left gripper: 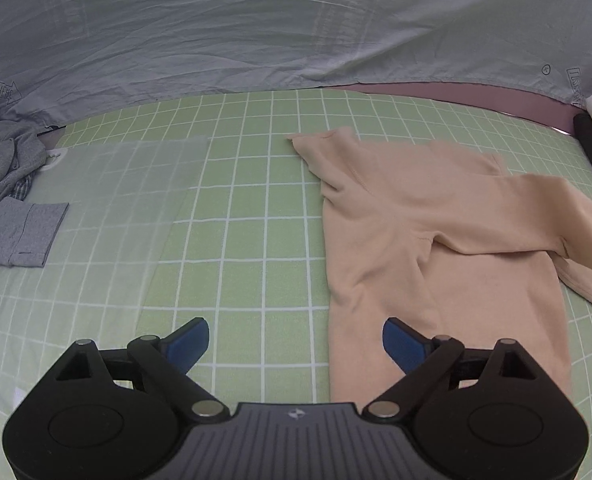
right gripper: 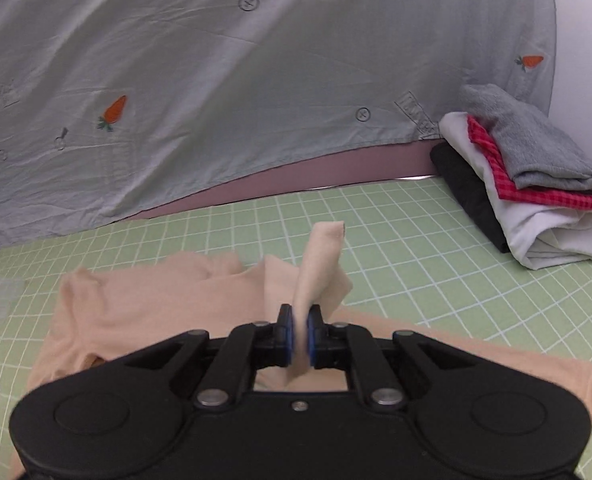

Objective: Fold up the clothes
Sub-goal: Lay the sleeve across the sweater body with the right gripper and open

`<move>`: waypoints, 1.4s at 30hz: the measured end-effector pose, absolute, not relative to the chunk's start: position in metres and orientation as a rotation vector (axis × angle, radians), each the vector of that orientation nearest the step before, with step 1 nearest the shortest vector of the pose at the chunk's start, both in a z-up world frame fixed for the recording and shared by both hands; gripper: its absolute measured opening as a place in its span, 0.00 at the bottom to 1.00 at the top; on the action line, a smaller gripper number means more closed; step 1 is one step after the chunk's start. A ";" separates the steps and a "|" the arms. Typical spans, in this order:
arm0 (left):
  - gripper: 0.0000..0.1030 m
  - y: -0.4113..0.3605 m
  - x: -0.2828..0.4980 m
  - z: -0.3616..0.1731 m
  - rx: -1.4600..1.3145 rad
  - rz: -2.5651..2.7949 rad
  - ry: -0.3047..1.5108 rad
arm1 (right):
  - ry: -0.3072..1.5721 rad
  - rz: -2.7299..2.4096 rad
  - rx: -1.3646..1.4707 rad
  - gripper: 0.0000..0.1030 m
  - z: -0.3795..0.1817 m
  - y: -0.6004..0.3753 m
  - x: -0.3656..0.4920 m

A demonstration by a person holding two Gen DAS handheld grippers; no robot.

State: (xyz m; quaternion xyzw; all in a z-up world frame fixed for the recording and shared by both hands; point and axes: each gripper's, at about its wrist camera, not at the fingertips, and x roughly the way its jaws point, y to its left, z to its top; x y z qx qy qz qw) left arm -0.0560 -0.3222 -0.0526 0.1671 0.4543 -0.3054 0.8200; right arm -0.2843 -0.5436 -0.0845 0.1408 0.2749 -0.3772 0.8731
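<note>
Peach shirt [left gripper: 436, 240] lies flat on the green checked surface [left gripper: 236, 200], with its sleeve [right gripper: 320, 264] pinched tight in the right tongs [right gripper: 300, 340]. Left tongs [left gripper: 296, 340] hang wide apart by the shirt's near edge, holding nothing. Lay the sleeve gently across the shirt, keeping it smooth, well short of the folded pile [right gripper: 536, 184] farther back.

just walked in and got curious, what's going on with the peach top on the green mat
A person is folding laundry with handheld tongs. The right tongs are shut on a sleeve of the peach long-sleeved top, lifting it above the green grid mat. The left tongs hover open at the top's edge. A folded stack sits at the right, and unfolded grey clothes at the left.
</note>
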 end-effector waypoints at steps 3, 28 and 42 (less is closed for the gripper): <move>0.91 -0.303 -0.072 -0.052 0.360 -0.667 0.977 | 0.590 -0.723 0.238 0.07 -0.081 -0.500 -0.283; 0.91 -0.184 -0.135 -0.068 0.411 -0.660 1.062 | 0.754 -0.448 0.048 0.07 -0.120 -0.288 -0.286; 0.91 -0.187 -0.139 -0.070 0.427 -0.683 1.060 | 0.685 -0.513 0.158 0.24 -0.111 -0.284 -0.304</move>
